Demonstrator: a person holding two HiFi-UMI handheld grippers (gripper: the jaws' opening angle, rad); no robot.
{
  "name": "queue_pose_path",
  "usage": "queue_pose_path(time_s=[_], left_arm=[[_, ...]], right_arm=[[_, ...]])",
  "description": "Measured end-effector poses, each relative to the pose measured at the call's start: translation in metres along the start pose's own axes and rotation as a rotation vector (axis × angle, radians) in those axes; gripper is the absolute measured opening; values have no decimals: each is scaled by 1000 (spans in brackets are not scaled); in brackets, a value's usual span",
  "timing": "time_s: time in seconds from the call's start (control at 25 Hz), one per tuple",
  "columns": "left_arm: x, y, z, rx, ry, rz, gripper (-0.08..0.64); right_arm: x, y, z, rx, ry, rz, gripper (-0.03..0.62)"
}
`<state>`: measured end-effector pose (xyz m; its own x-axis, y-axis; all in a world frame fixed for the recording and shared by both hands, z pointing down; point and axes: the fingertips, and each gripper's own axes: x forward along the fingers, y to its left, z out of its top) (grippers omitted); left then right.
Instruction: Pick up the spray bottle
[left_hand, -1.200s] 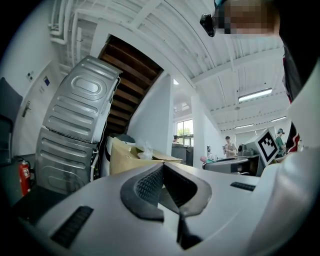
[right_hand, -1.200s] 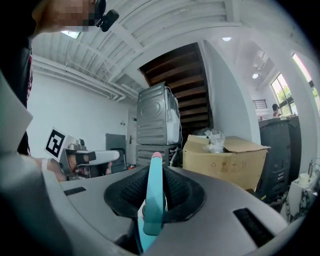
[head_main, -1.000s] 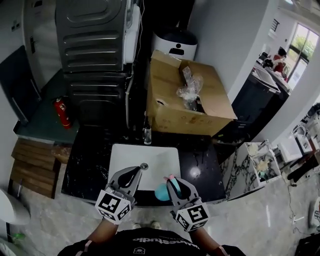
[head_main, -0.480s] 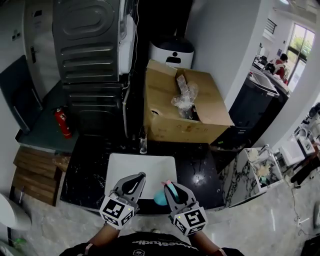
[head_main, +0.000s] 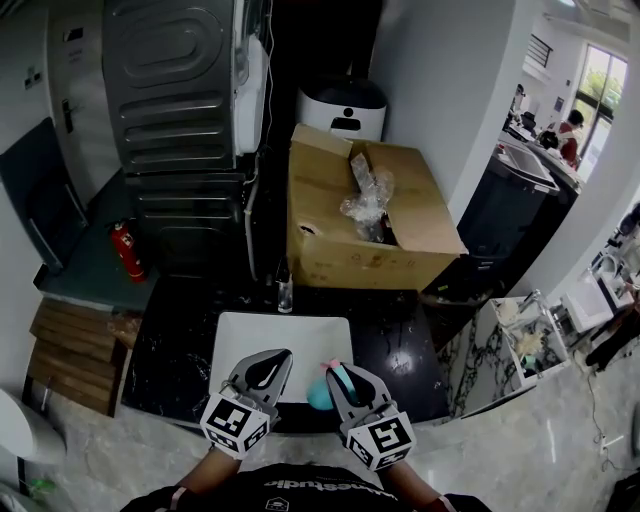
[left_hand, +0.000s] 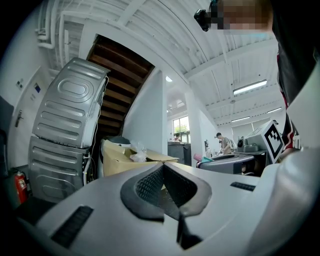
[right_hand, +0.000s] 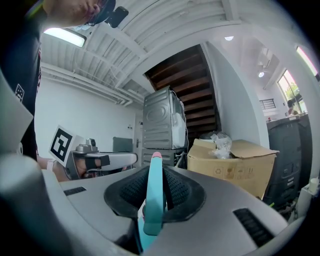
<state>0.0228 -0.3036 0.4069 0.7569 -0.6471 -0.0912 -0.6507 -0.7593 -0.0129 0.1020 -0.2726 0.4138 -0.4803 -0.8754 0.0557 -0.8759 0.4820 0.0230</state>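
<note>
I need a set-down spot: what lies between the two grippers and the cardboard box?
The head view shows a white board on the black counter, with a small bottle standing just past its far edge, before the box.

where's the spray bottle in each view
Head view: bottom centre, spray bottle clamped in the right gripper.
Left gripper view: small, right of centre, pink tip at the right gripper's end.
Right gripper view: bottom centre, upright between the jaws.
Shared landmark: the cardboard box, behind the bottle in all three views.
</note>
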Motion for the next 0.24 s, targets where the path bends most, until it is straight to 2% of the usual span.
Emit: queue_pose_path(time_s=[0.24], left_arm=[[0,0,1,-3,3,3,15]], right_arm=[[0,0,1,0,4,4,94]])
